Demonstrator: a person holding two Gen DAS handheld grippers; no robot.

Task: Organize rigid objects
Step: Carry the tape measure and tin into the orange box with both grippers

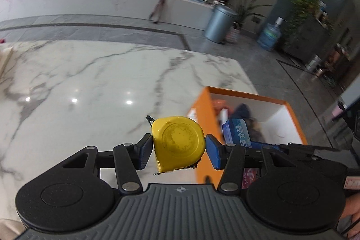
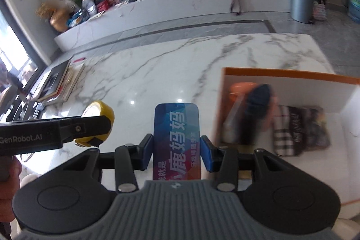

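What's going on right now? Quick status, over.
Left gripper shut on yellow tape measure. Right gripper shut on blue tin. Orange box to the right, partly filled. Nothing in the way.

The worktop (image 1: pixel 90 82) is glossy white marble with grey veins. The tape measure (image 1: pixel 178 143) is shiny yellow plastic, scuffed. The box (image 2: pixel 281 73) looks like matt cardboard.

Your left gripper (image 1: pixel 178 151) holds the tape measure (image 1: pixel 178 142) above the marble table (image 1: pixel 90 82). To its right, your right gripper (image 2: pixel 176 153) holds the flat tin (image 2: pixel 176 138). The open box (image 2: pixel 292 78) stands on the table at the right, with several items (image 2: pixel 299 129) inside.
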